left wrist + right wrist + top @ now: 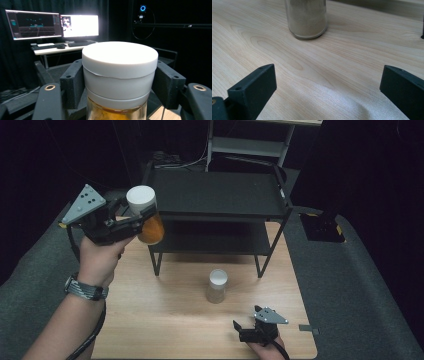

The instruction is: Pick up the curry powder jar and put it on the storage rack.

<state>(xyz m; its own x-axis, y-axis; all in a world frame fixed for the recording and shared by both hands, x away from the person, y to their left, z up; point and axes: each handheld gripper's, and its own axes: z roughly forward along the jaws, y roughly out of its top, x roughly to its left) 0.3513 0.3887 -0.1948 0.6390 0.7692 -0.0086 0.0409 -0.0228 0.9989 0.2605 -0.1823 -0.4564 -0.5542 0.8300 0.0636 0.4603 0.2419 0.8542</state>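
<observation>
A glass jar of orange stuff with a white lid point(145, 212) is held up in the air at the left, level with the top of a black two-tier shelf point(217, 195). My left gripper point(131, 217) is shut on it, the black pads point(72, 82) pressing just under the lid point(119, 58). A second jar point(217, 286), white-lidded with pale beige powder, stands on the wooden table point(165, 320) in front of the shelf. My right gripper point(240, 330) rests low near the table's front edge, open, with nothing between its jaws; the beige jar point(306, 17) stands ahead of it.
The shelf's upper and lower tiers hold nothing. Grey padding point(360, 285) surrounds the table. A metal rack point(250, 145) stands behind the shelf. In the left gripper view, a desk with two lit monitors point(52, 25) is far off.
</observation>
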